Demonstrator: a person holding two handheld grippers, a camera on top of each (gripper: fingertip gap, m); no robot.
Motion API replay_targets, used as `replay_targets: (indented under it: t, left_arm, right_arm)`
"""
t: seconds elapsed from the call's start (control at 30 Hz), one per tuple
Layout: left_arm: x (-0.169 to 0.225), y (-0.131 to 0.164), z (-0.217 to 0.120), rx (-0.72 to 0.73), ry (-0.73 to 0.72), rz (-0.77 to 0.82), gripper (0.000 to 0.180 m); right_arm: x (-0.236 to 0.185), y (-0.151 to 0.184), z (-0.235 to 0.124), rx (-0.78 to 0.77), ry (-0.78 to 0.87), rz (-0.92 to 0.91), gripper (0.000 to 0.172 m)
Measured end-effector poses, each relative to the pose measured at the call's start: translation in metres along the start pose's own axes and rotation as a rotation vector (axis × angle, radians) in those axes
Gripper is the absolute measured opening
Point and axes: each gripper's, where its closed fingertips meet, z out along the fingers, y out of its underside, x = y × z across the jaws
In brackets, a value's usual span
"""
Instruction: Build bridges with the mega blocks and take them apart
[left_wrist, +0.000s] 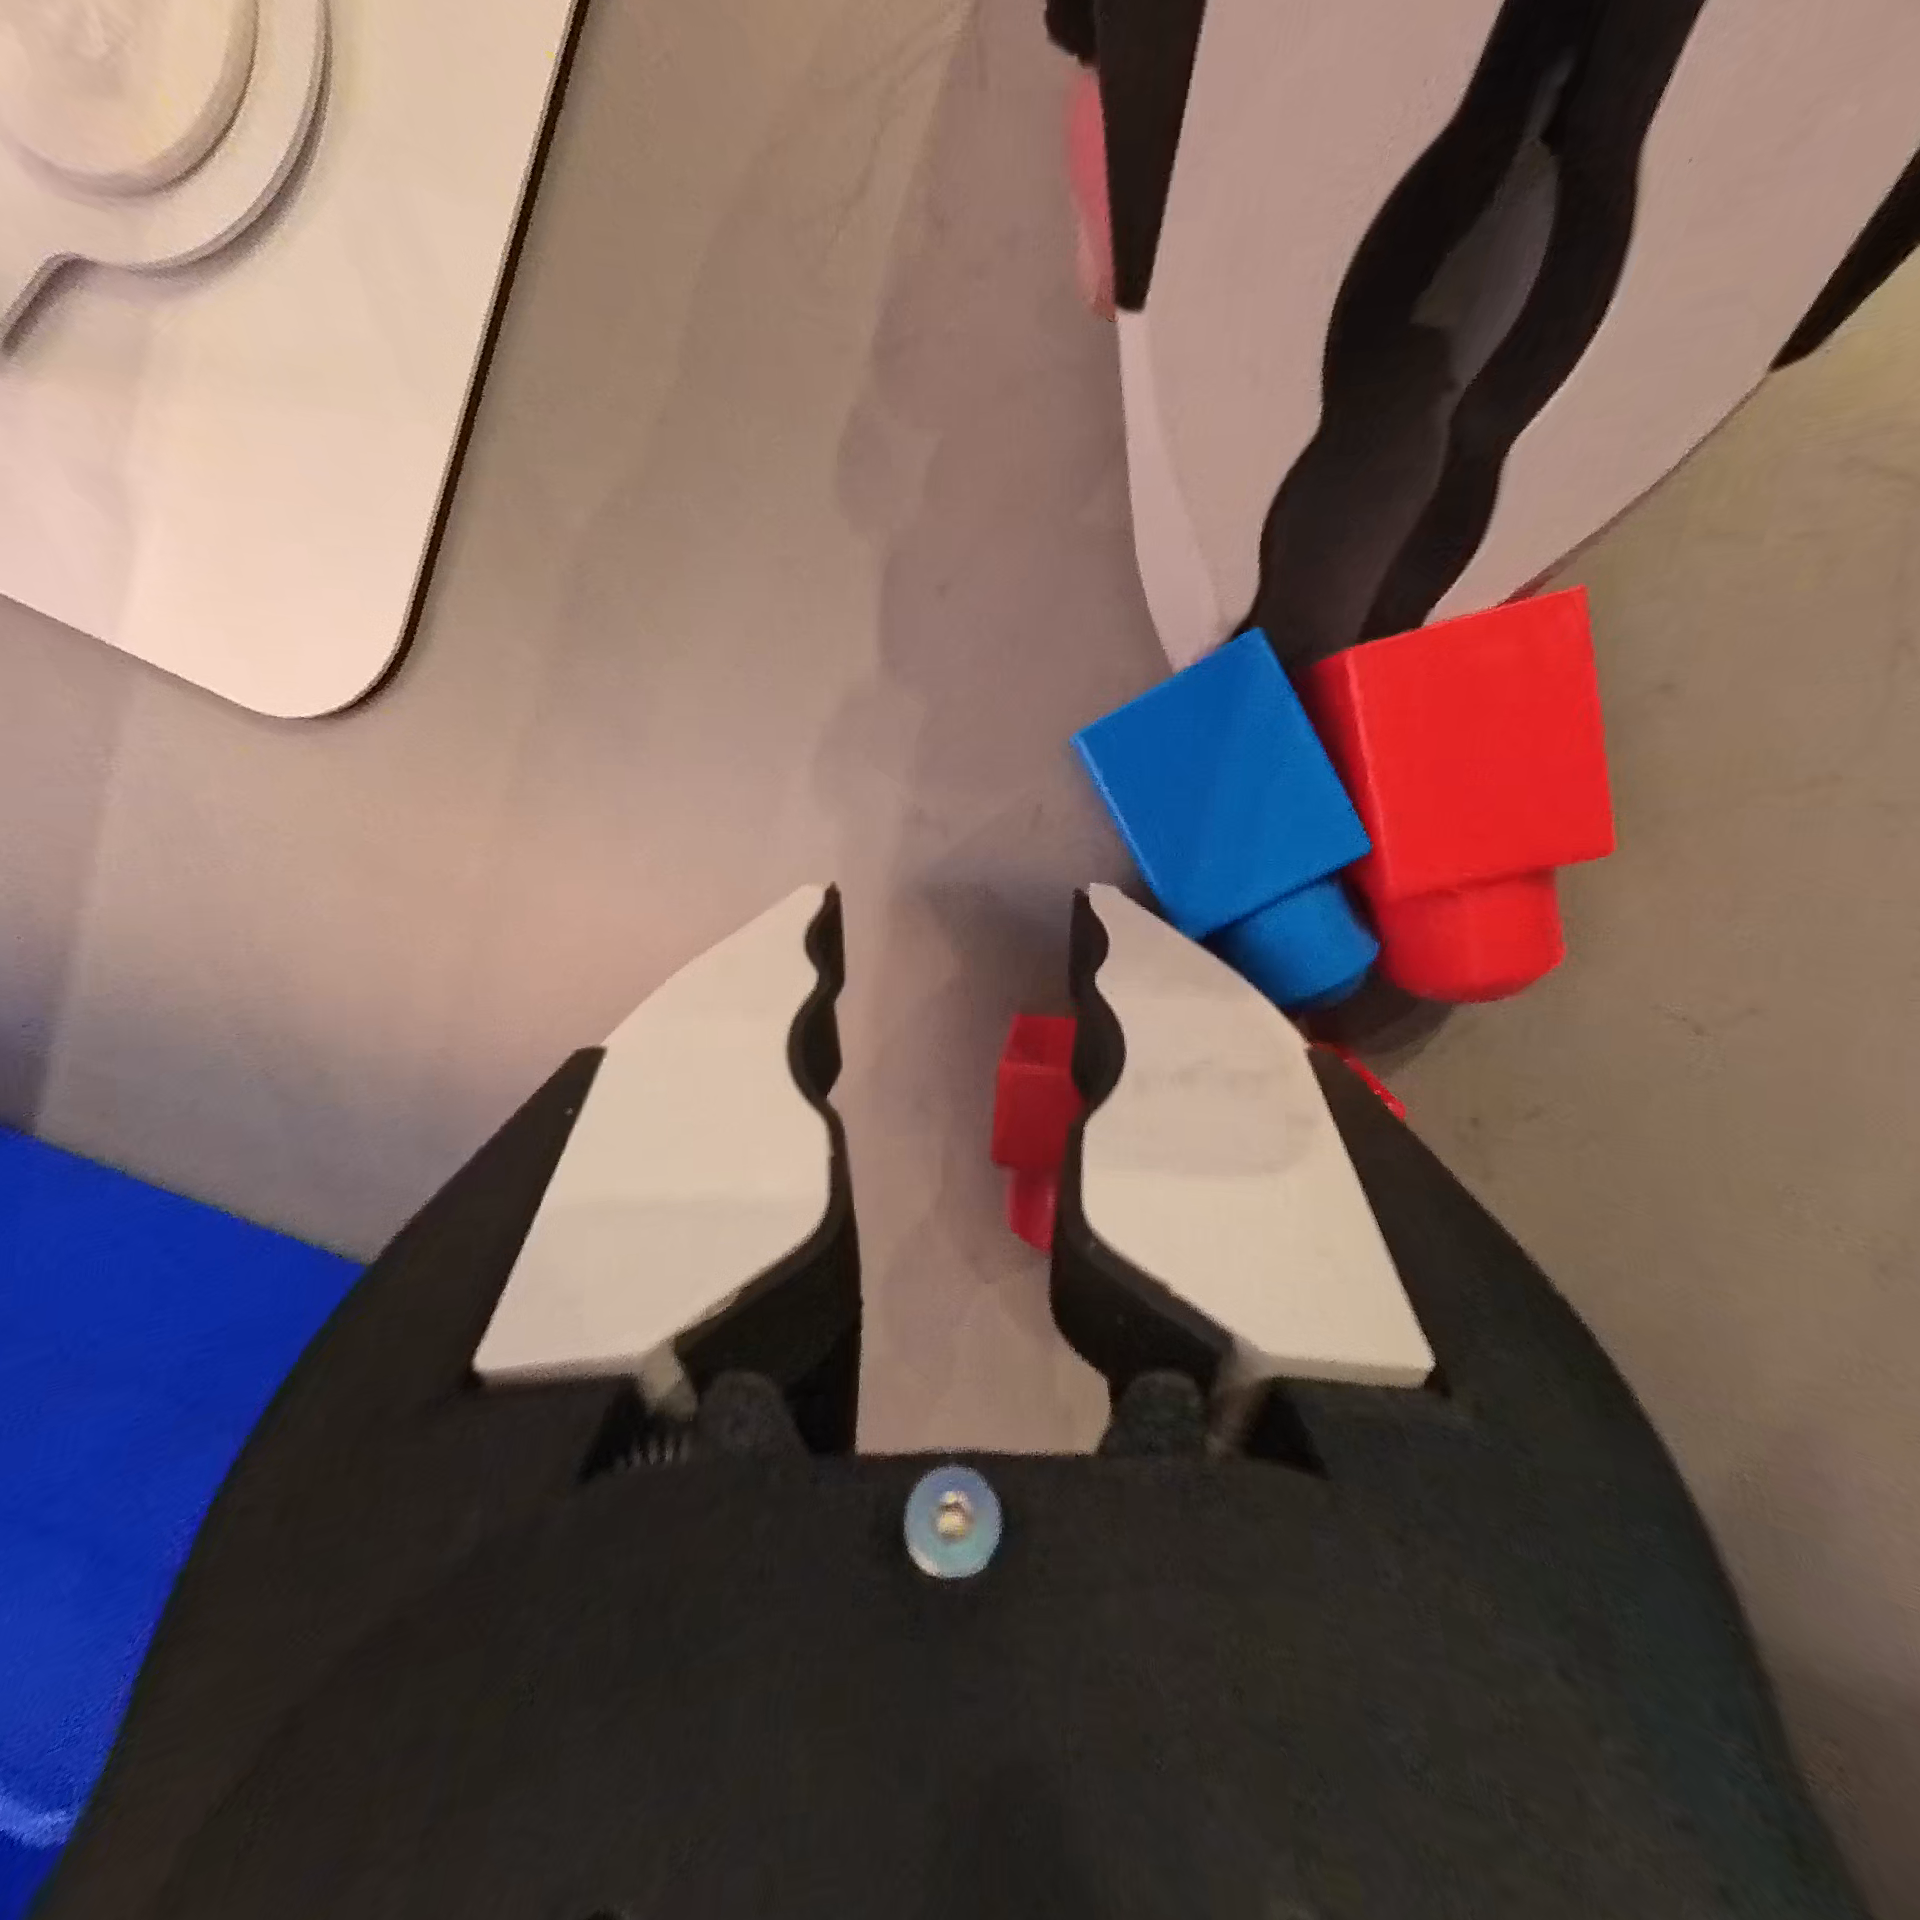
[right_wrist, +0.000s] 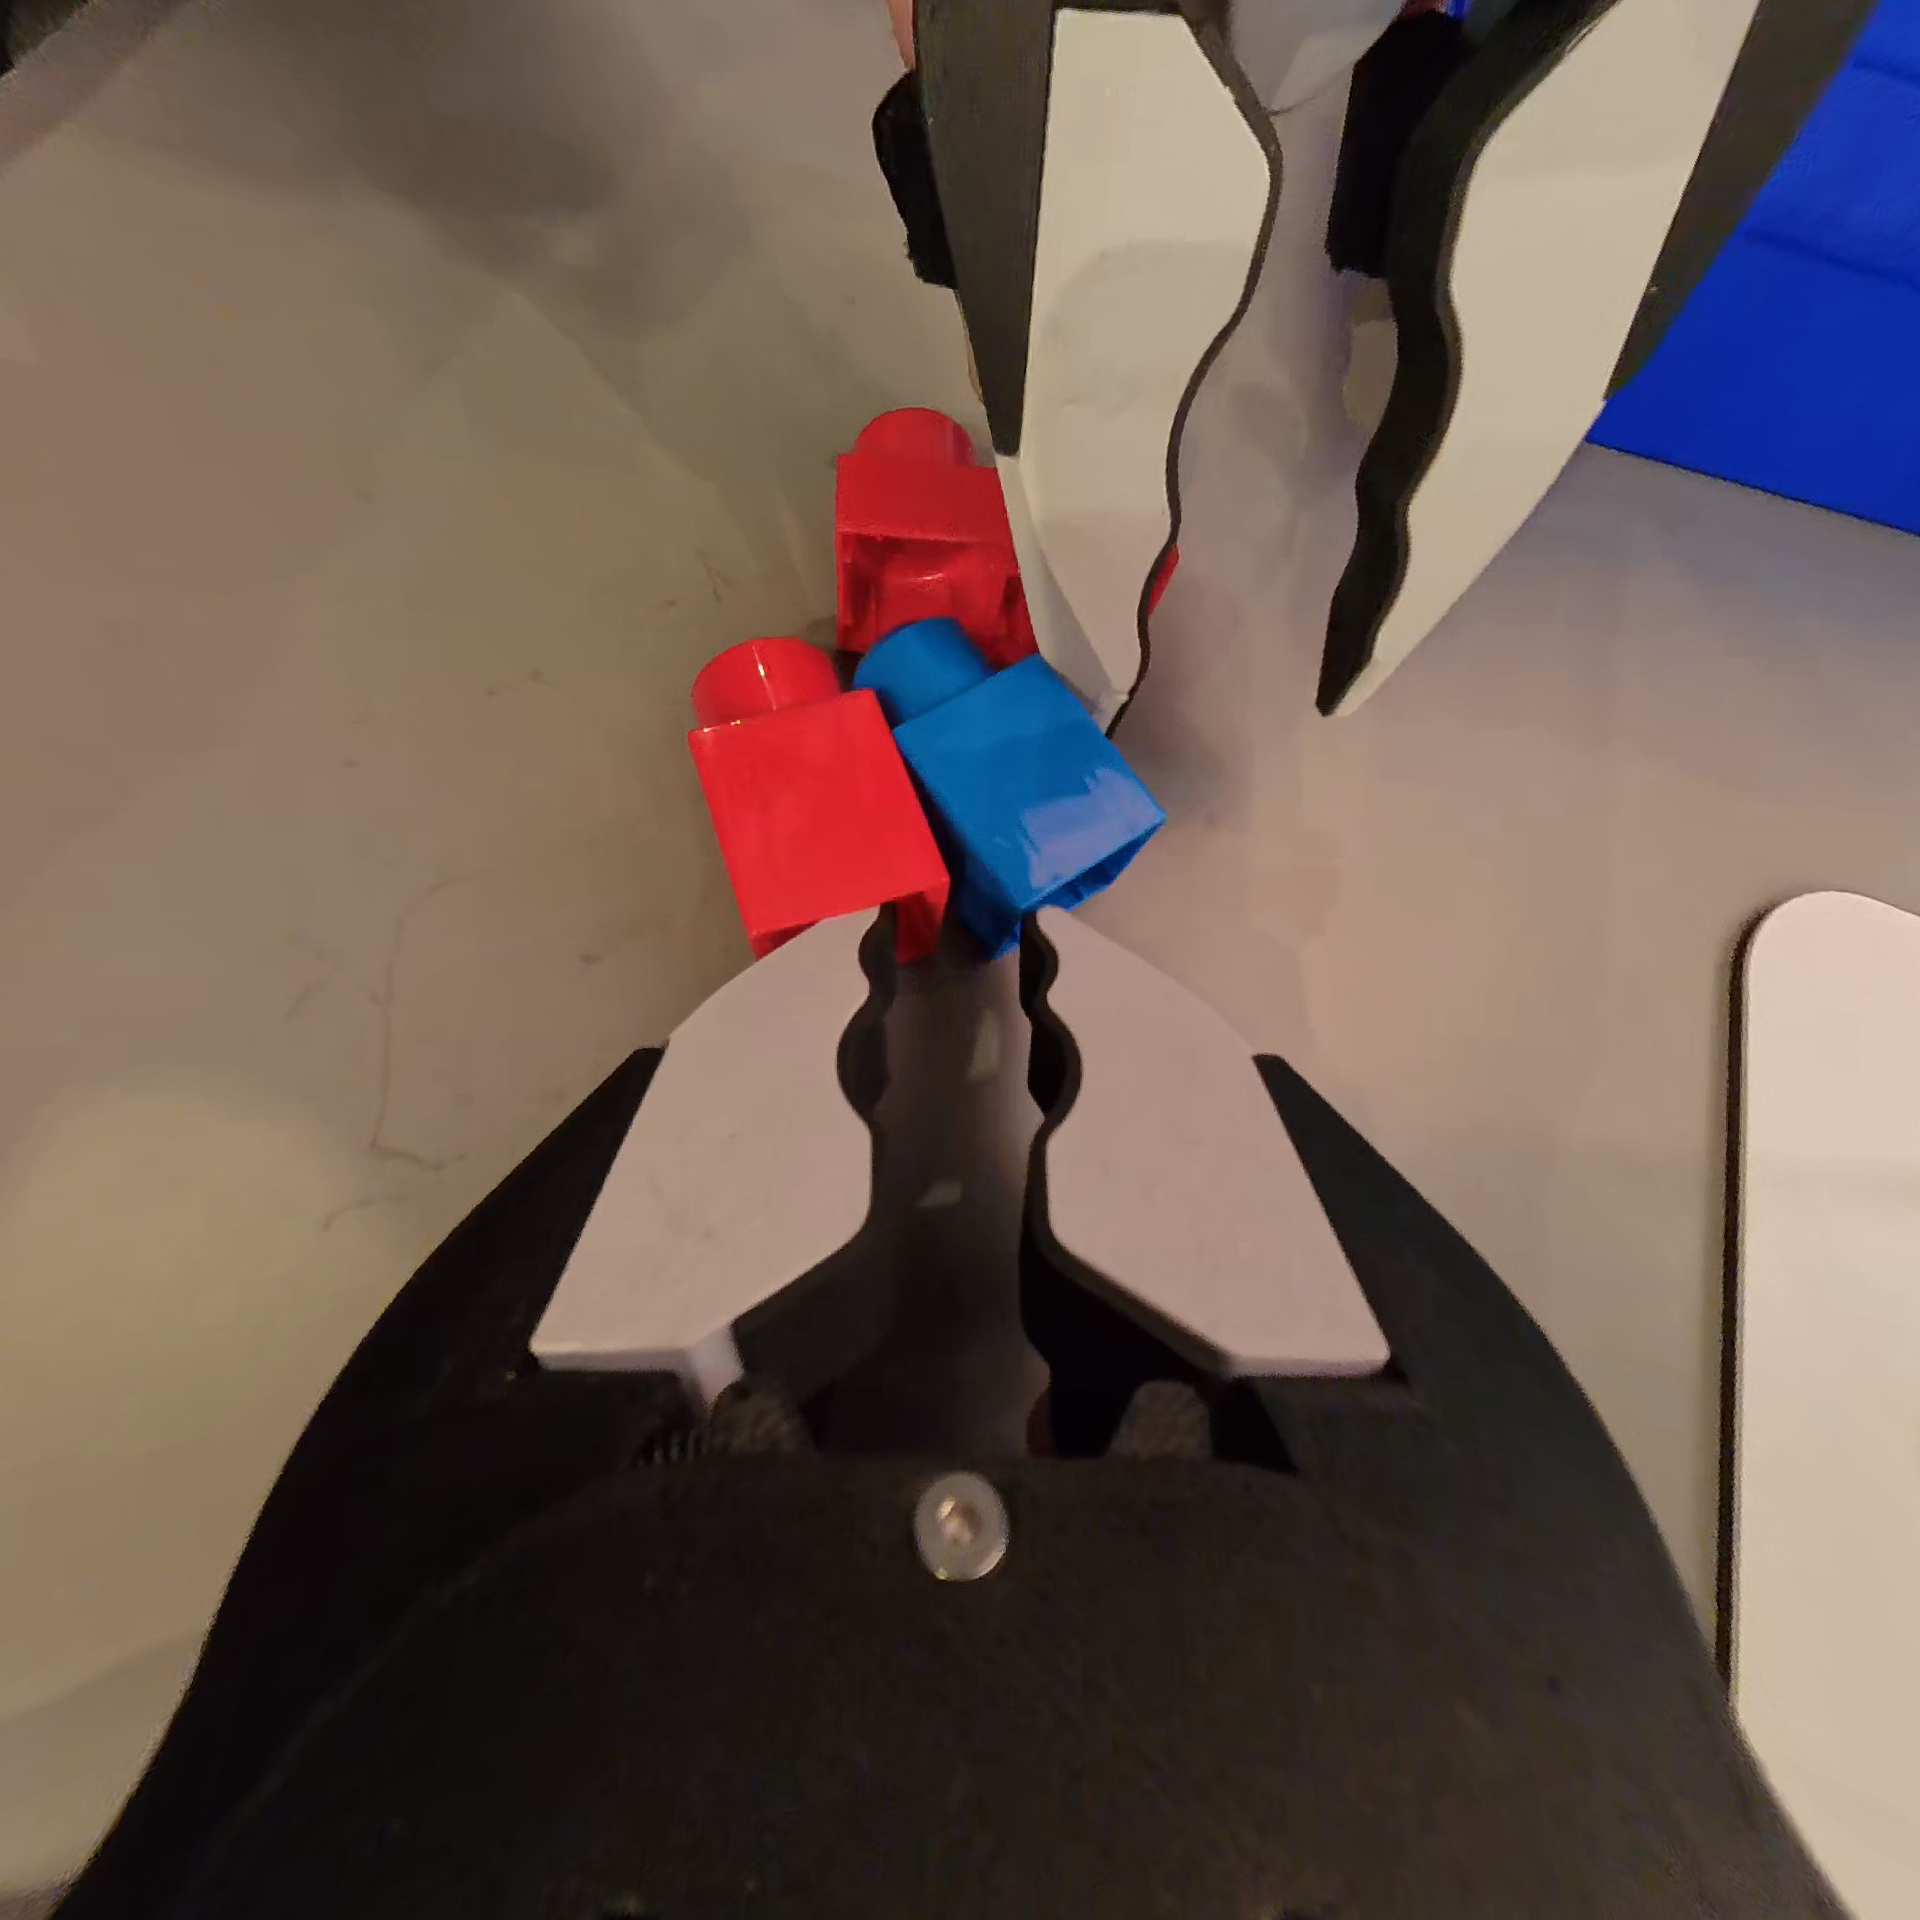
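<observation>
Three single-stud blocks loose on the tabletop, both claws parted and holding nothing.

From my right wrist view, right claw (right_wrist: 951, 935) has its jaws a little apart, tips right at the open ends of the red block (right_wrist: 810, 810) and blue block (right_wrist: 1023, 800), which lie on their sides touching each other; can't tell if a tip touches either, pads aren't clamped on them. Just beyond sits a second red block (right_wrist: 920, 540), on its side, stud pointing away, against the blue block's stud. Left claw (left_wrist: 956, 914) stands wider apart over bare grey tabletop (left_wrist: 675, 727), its right finger (left_wrist: 1174, 1060) covering part of that second red block. Farther off: blue bin (right_wrist: 1808, 312) and a white board (left_wrist: 260, 416).
</observation>
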Motion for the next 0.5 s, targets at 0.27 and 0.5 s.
replay_targets:
  t: [0.27, 0.5]
  left_arm:
    - [0.003, -0.003, -0.001, 0.036, 0.006, 0.002, 0.036]
    - [-0.003, 0.001, -0.005, 0.048, -0.029, -0.018, 0.034]
  right_arm:
    - [-0.005, -0.006, 0.006, 0.01, -0.064, -0.035, 0.01]
    - [-0.008, -0.01, 0.007, 0.026, -0.064, -0.074, 0.004]
